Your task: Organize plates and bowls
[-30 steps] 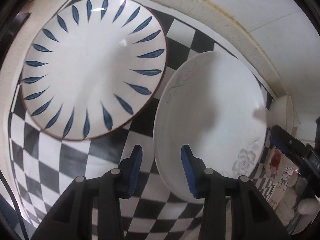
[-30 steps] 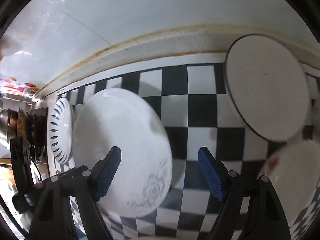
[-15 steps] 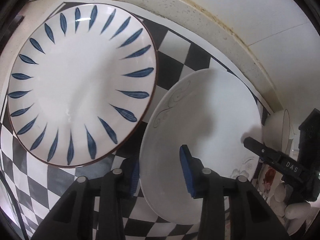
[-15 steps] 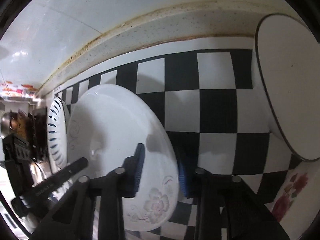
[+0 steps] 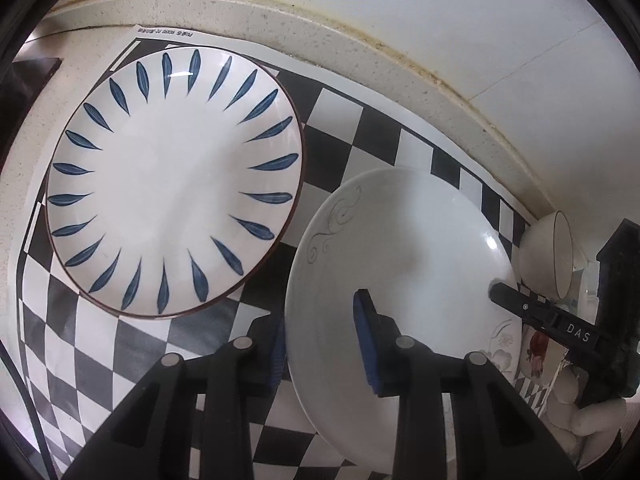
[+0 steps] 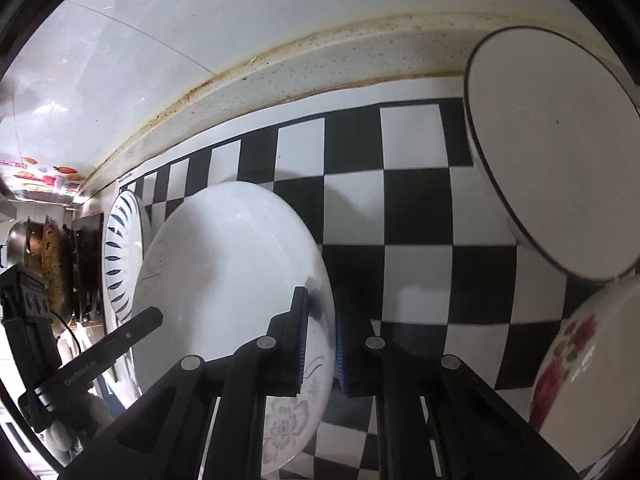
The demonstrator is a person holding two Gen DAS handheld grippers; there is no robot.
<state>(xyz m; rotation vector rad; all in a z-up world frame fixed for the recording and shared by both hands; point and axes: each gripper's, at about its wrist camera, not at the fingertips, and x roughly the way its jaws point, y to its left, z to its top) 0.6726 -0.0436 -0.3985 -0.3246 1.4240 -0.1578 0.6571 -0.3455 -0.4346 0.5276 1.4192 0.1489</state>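
Both grippers pinch the white floral plate (image 5: 404, 248) by opposite rims: the left gripper (image 5: 320, 344) is clamped on its near-left edge, the right gripper (image 6: 320, 344) on its flowered edge. The plate sits just right of the blue-leaf plate (image 5: 172, 184) on the checkered mat (image 5: 332, 148). Lifting looks like the step in hand; best raise both sides level, then carry it over the blue-leaf plate without tilting, keeping clear of the white bowl (image 5: 548, 256) at the plate's far side.

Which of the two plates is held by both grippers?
The white plate with grey flowers: the left gripper and right gripper are shut on its opposite rims. The blue-leaf plate lies untouched beside it.
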